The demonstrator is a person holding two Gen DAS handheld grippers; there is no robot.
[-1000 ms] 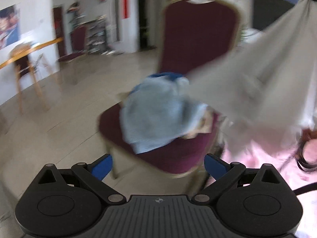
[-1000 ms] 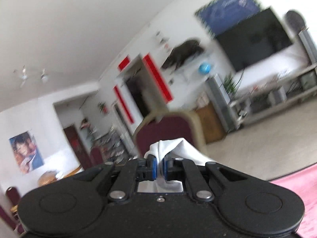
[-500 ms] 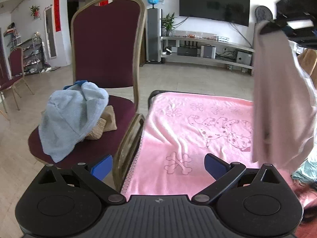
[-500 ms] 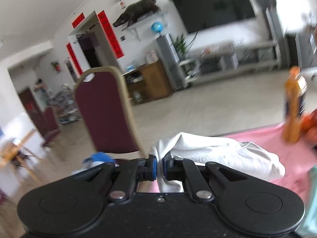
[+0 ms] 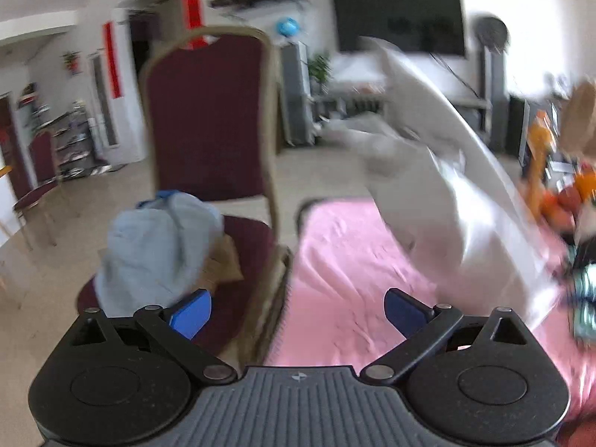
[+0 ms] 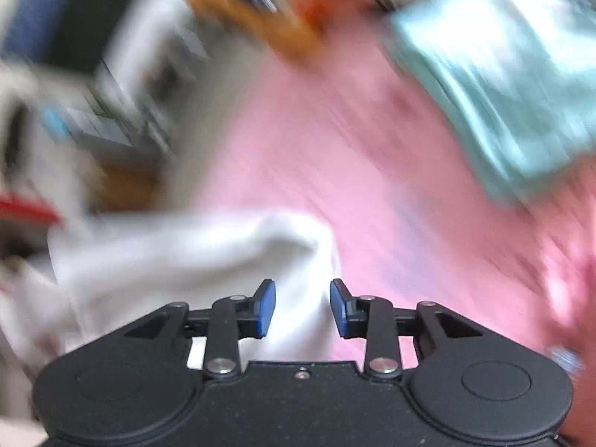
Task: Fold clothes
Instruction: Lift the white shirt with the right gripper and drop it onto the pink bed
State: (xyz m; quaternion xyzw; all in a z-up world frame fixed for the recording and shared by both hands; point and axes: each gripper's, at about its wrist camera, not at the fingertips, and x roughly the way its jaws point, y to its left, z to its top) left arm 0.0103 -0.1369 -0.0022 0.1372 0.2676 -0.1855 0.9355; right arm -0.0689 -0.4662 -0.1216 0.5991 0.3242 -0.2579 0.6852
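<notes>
A white garment [image 5: 439, 186] billows in the air over the pink blanket [image 5: 346, 268], blurred by motion. In the right wrist view the same white garment [image 6: 208, 257] trails away to the left. A fold of it lies between the blue pads of my right gripper [image 6: 302, 307], whose jaws are opening and stand clear of the cloth. My left gripper [image 5: 298, 313] is open and empty, low over the gap between the chair and the blanket. A light blue garment [image 5: 160, 249] lies heaped on the maroon chair [image 5: 208, 119].
A teal cloth [image 6: 499, 74] lies on the pink blanket [image 6: 335, 141] at the upper right. Orange items [image 5: 558, 186] sit at the blanket's far right. A television [image 5: 398, 22] and shelves stand behind. More chairs stand at the left on a tiled floor.
My right gripper swung down from facing the room to facing the pink blanket, and its jaws parted from the white garment. The garment now flares over the blanket. The left view shifted slightly.
</notes>
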